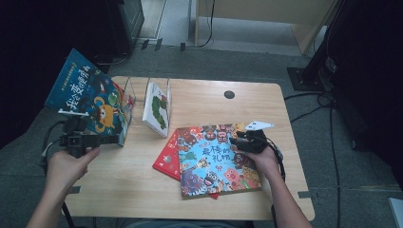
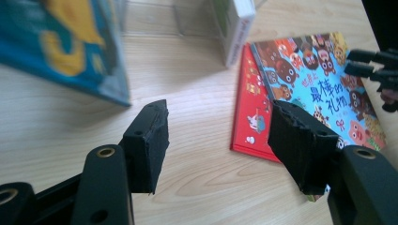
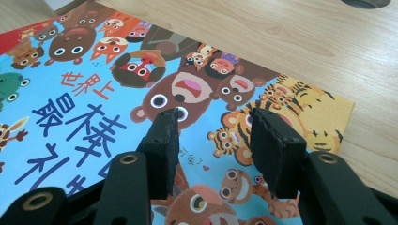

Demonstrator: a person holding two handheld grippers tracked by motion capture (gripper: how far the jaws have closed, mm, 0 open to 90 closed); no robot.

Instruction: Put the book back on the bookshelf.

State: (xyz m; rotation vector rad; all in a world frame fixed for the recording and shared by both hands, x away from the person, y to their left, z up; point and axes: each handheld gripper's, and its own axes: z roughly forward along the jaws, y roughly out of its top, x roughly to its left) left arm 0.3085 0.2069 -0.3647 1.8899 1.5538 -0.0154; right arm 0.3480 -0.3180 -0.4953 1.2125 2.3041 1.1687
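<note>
Left hand-held gripper [image 2: 216,136] gapes empty above the table; right hand-held gripper [image 3: 211,140] hovers open over the animal book [image 3: 94,117].

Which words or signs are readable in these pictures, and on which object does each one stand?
"世界上": small red characters on the blue animal book, seen in the right gripper view.
"最棒的礼物": large title characters on that same book, seen in the left gripper view.
Yellow title on the teal book: tilted, too small to read.
White book in the clear stand and red book: no text legible.
</note>
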